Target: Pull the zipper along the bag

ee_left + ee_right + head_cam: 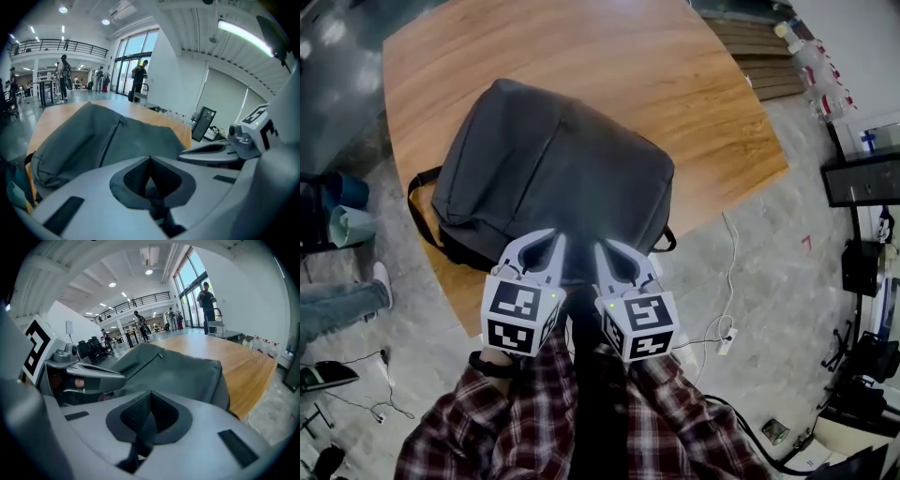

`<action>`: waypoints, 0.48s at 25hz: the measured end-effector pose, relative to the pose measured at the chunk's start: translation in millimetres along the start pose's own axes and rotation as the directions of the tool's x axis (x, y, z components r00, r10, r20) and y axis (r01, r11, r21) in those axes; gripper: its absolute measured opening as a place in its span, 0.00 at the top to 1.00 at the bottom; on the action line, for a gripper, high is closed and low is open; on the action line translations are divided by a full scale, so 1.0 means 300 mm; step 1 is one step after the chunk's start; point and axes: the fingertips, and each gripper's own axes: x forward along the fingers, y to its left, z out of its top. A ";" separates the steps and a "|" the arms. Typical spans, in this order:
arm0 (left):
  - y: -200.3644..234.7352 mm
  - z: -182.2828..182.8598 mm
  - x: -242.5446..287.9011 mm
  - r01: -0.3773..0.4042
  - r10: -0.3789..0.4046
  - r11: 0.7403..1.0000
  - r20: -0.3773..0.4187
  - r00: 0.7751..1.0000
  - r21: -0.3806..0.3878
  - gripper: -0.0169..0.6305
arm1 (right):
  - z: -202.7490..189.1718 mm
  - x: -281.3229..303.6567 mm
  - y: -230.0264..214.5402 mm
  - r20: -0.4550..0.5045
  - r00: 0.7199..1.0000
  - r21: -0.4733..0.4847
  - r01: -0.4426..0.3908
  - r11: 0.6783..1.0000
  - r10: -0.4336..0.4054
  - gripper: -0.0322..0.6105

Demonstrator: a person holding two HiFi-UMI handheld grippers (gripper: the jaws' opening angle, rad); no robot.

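A dark grey backpack (553,169) lies flat on the wooden table (675,66), its near edge hanging over the table's front edge. A zipper line (108,143) runs across its face, with a small pull (161,355) at the far end. Both grippers sit side by side at the bag's near edge. My left gripper (551,238) (150,158) is shut, with a dark strip of the bag caught between its pads. Beside it my right gripper (602,247) (150,393) is shut on a dark strap (140,441) that runs back toward the camera.
The table's front edge (731,202) drops to a concrete floor with a white cable and power strip (727,342). A seated person's leg and shoe (356,295) are at the left. Bottles (811,52) stand at the far right. Dark equipment (862,178) lines the right side.
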 end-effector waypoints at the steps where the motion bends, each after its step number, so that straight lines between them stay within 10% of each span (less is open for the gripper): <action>1: 0.006 -0.033 0.021 -0.004 0.004 1.000 -0.023 1.000 -0.001 0.96 | -0.020 0.017 -0.013 -0.012 1.000 -0.002 0.008 1.000 -0.008 0.94; 12: 0.054 -0.121 0.185 -0.008 0.004 0.999 -0.097 0.995 -0.046 0.96 | -0.036 0.153 -0.157 -0.075 0.995 -0.018 0.058 0.998 -0.059 0.94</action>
